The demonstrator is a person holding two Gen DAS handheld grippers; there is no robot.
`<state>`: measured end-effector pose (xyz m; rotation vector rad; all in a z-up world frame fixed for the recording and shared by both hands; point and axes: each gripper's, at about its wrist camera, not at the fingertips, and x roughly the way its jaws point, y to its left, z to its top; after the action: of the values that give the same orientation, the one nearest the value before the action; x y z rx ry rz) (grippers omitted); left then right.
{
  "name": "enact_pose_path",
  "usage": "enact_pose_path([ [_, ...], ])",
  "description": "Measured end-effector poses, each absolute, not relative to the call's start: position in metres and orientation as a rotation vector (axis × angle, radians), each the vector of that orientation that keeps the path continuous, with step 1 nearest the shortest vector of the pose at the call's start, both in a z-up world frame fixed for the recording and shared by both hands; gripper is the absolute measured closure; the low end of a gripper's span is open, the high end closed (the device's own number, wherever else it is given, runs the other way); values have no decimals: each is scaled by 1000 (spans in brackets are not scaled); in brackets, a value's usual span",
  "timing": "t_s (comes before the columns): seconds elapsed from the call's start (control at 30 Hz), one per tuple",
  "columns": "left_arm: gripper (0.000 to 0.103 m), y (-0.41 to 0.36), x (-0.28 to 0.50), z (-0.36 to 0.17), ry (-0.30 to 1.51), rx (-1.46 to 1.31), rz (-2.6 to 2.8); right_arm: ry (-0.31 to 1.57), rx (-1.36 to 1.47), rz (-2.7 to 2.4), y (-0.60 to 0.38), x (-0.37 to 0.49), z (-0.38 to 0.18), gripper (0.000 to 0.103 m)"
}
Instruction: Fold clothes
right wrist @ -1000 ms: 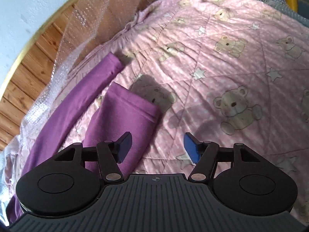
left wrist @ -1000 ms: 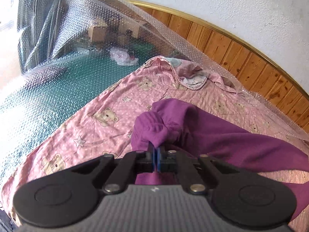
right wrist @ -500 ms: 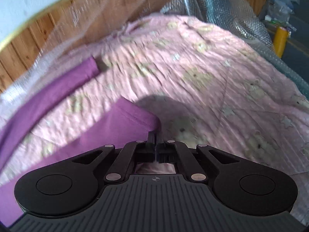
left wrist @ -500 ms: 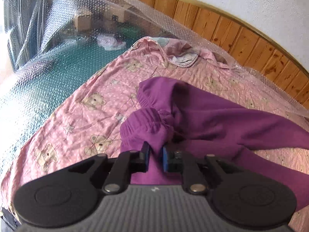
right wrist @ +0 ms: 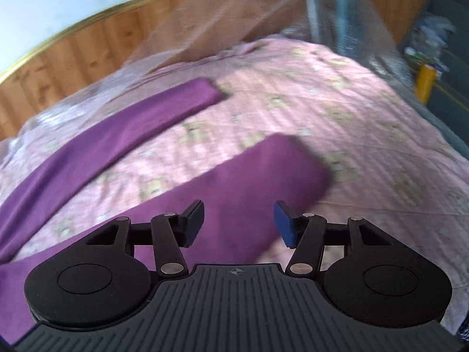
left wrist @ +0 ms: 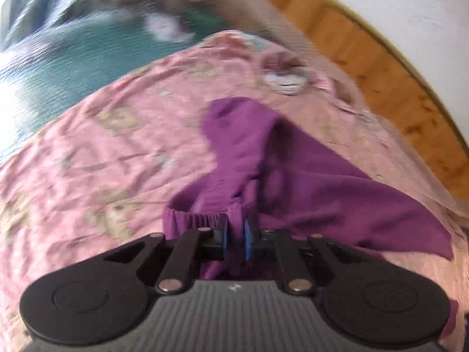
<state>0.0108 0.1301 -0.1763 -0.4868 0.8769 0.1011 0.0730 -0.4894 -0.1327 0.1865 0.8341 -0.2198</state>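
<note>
Barely started, looks like. Spread over the pink quilt (right wrist: 351,111): purple pants (right wrist: 240,187), legs apart, no fold visible yet. Waistband pinched in the left claw (left wrist: 234,234). Right claw (right wrist: 239,223) wide open over a leg end, gripping nothing.

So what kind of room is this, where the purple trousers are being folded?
Most likely a bedroom at home: the purple trousers lie on a pink teddy-bear quilt spread over a bed, with a wooden headboard against a white wall. Bubble wrap covers nearby things.
</note>
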Motion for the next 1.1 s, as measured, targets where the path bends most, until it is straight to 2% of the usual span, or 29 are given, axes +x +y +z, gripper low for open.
enact_pose_path([
  [0.13, 93, 12, 12, -151, 868, -145, -385, 804, 66, 101, -351, 109, -87, 45],
  [0.23, 91, -16, -4, -171, 880, -16, -411, 788, -57, 375, -234, 138, -59, 30],
  [0.3, 88, -2, -15, -178, 880, -32, -410, 797, -173, 547, -152, 147, -50, 20],
  [0.4, 82, 32, -32, -173, 866, -76, -428, 798, -421, 711, -42, 139, -65, 18],
  [0.53, 78, 72, -43, -159, 830, -119, -404, 803, -690, 696, 31, 132, -118, 18],
  [0.57, 75, 77, -42, -153, 800, -94, -392, 828, -699, 664, 35, 138, -129, 18],
  [0.63, 58, 87, -38, -141, 738, -45, -370, 873, -690, 608, 39, 158, -145, 19],
  [0.67, 55, 89, -35, -136, 709, -9, -371, 892, -674, 590, 39, 169, -149, 23],
  [0.73, 54, 80, -19, -136, 658, 125, -450, 942, -620, 572, 37, 188, -150, 48],
  [0.77, 54, 73, -10, -138, 634, 203, -509, 967, -589, 575, 36, 197, -147, 75],
  [0.8, 54, 66, -1, -142, 620, 278, -566, 983, -566, 582, 34, 204, -142, 95],
  [0.97, 56, 42, 40, -162, 603, 539, -779, 960, -542, 645, 33, 217, -108, 98],
  [1.1, 56, 40, 53, -180, 745, 588, -939, 866, -459, 683, 31, 217, -62, 99],
])
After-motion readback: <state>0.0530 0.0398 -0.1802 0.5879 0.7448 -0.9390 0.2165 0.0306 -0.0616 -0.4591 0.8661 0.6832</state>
